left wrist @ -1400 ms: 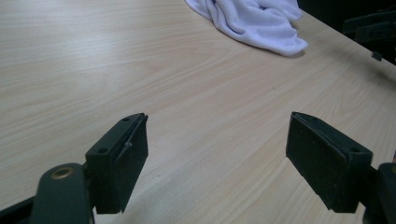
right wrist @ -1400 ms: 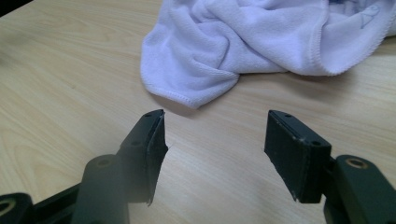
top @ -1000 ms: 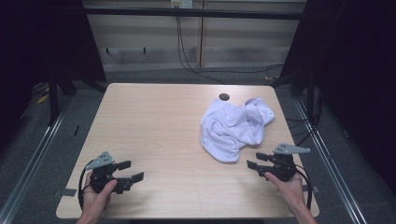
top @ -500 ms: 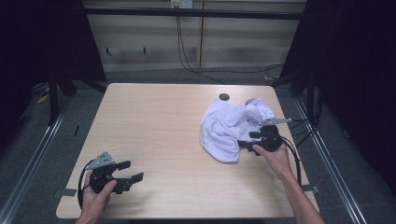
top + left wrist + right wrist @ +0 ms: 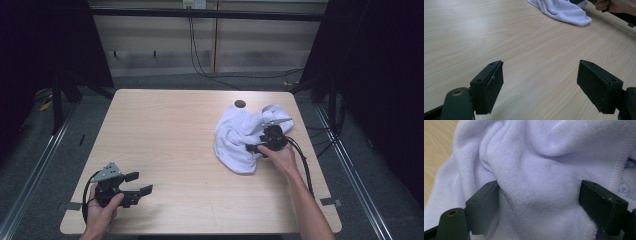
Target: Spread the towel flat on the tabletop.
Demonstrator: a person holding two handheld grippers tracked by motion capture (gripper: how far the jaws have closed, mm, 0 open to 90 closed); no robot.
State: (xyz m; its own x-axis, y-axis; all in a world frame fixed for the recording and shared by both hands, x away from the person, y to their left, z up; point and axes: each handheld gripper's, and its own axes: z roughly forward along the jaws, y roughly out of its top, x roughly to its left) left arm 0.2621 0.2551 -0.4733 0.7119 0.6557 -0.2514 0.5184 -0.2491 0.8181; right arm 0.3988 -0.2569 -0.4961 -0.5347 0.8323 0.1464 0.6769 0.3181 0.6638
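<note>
A crumpled white towel [image 5: 237,135] lies on the right half of the wooden table [image 5: 175,130]. My right gripper [image 5: 260,145] rests on the towel's right part, held by a hand. In the right gripper view its jaws stand wide apart, pressed into the towel [image 5: 534,170], with a raised fold of cloth between them and a stitched hem at the right. My left gripper [image 5: 137,184] sits open at the table's near left corner, over bare wood. The left gripper view [image 5: 540,86] has nothing between its jaws, and the towel [image 5: 564,10] lies far off.
A small dark round hole [image 5: 240,104] sits in the table just behind the towel. Cables trail from both grippers toward the near edge. Dark floor and metal rails surround the table on all sides.
My right gripper moved from the table's near right corner forward and left onto the towel, and its open jaws now straddle a fold. The left gripper stayed where it was.
</note>
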